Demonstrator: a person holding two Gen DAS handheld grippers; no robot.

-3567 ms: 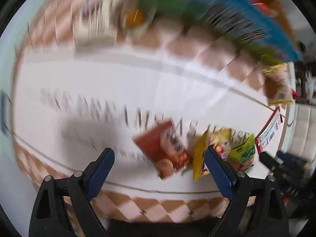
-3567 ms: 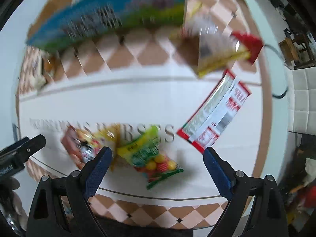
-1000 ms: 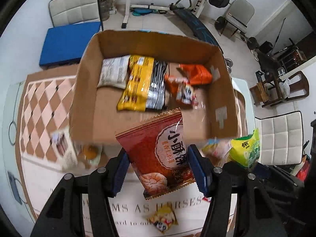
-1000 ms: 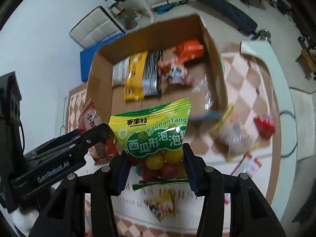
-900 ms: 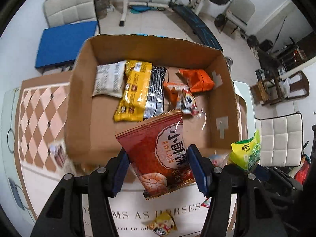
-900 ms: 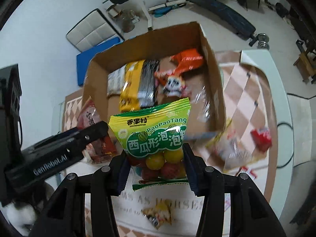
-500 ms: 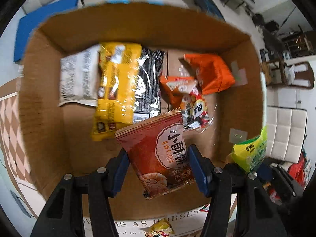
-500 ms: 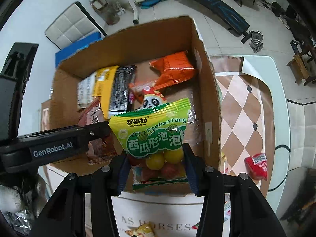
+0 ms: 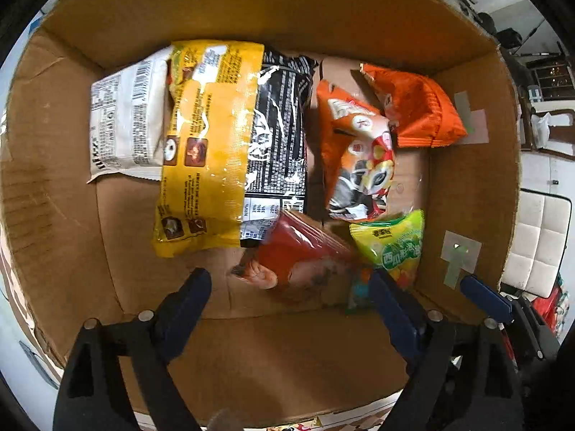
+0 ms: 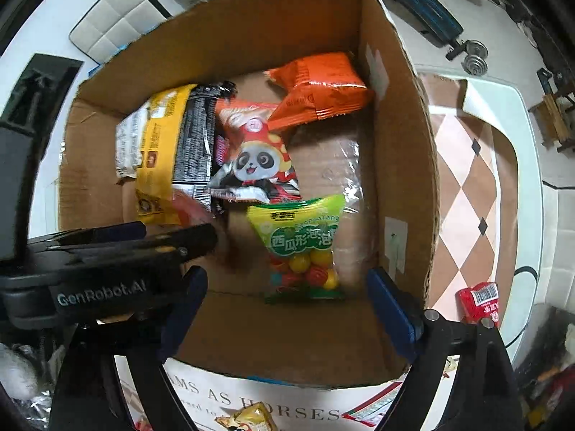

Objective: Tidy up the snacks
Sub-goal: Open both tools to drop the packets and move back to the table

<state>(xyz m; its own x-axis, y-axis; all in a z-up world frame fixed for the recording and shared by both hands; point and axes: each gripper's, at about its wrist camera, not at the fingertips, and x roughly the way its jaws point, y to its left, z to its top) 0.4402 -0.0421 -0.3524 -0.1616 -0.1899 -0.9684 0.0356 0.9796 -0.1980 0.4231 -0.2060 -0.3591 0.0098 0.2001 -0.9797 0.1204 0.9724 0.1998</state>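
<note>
Both grippers hang over the open box (image 9: 467,165), pointing steeply down into it, and both have just been opening. The left gripper (image 9: 287,301) stands spread with nothing pinched; the red bag (image 9: 298,255) lies blurred in the box beyond its jaws, free of the pads, near the box's front wall. The right gripper (image 10: 287,298) is likewise spread, and the green bag (image 10: 302,244) of candy balls lies between its jaws without touching them, close to the box's right wall. Farther back in the box lie a yellow bag (image 9: 208,136), a black bag (image 9: 280,129), a white bag (image 9: 125,122), a panda bag (image 10: 255,158) and an orange bag (image 10: 320,89). Outside the box, on the counter (image 10: 463,165), a small red pack (image 10: 479,301) and a yellow snack (image 10: 248,420) look to be still waiting. These are light, soft, crinkly film bags that would likely slip or crush; pinching a flat sealed edge seems safest.
</note>
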